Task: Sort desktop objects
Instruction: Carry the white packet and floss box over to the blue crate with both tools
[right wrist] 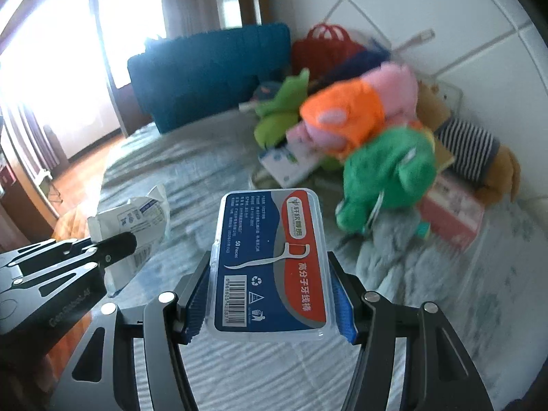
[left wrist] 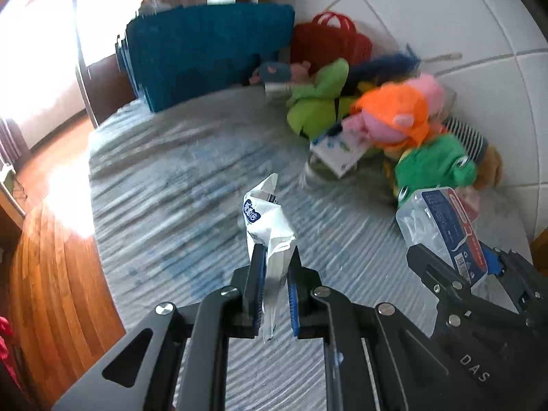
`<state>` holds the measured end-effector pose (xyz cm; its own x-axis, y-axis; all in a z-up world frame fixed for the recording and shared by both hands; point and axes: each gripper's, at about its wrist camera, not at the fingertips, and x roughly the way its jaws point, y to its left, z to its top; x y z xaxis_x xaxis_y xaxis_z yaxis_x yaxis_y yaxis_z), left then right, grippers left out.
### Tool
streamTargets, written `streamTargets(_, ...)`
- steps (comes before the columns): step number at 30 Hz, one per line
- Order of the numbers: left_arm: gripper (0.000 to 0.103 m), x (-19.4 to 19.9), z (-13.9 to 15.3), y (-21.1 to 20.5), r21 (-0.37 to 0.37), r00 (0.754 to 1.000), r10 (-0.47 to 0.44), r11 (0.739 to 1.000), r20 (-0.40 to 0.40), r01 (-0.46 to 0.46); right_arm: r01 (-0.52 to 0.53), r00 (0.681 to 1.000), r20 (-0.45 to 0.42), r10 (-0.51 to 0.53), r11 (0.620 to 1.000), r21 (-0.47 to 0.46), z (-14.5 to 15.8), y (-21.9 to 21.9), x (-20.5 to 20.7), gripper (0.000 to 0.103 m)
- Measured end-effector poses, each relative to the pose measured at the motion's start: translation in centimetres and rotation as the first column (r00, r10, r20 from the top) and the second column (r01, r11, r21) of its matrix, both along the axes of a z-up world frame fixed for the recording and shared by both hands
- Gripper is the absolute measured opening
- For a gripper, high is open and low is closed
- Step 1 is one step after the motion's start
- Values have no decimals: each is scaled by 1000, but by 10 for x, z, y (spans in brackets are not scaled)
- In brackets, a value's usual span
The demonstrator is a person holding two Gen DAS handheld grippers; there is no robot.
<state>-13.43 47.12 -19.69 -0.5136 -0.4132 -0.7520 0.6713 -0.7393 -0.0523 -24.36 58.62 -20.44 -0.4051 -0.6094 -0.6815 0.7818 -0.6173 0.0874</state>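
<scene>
The dental floss pick box [right wrist: 270, 263], a clear plastic case with a blue and red label, sits clamped between the pads of the right gripper [right wrist: 270, 294], held above the striped tablecloth [right wrist: 267, 370]. Left of the box, the left gripper [left wrist: 274, 274] pinches a crumpled white wet-wipe packet [left wrist: 265, 219], also lifted off the cloth. Both items look to be in transit, so the step in hand is carrying. The next move calls for choosing a drop spot for each and lowering before the fingers loosen. Beyond the box lies a heap of plush toys: an orange-hooded pink doll [right wrist: 346, 116], a green frog [right wrist: 387, 174], and a tissue pack [right wrist: 291, 161]. Further back stand a teal woven basket [right wrist: 209, 72] and a red basket [right wrist: 325, 44], against white wall tiles [right wrist: 462, 17]. Left of the box, wooden floor [left wrist: 58, 263] and bright windows.
</scene>
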Motion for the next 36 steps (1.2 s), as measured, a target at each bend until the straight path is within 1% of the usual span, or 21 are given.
streamTargets(6,12,14,42,-25,-30,997,-34,999,-62,33,33,998,-44,-35,999,-25,37,-15,16,61)
streamTargets(9,12,18,58,-38,-47,994,-75,996,-79,72,82,994,-65,-86,995,-50,57,-31,27,61)
streamTargets(14,12,32,88,-71,-84,980,-164,984,-111,156,155,981,-100,-164,984,-91,86,-60,53,61)
streamTargets(18,12,46,107,-95,-105,969,-205,976,-137,191,189,971,-125,-203,975,-117,107,-82,69,61)
streamTargets(23,12,54,125,-119,-119,966,-201,976,-166,182,173,969,-154,-193,976,-130,127,-110,76,61)
streamTargets(31,12,62,151,-158,-169,968,-139,980,-207,105,100,969,-206,-137,979,-179,156,-154,71,61)
streamTargets(36,12,72,166,-192,-181,964,-113,981,-240,70,54,965,-242,-98,982,-183,174,-195,78,61)
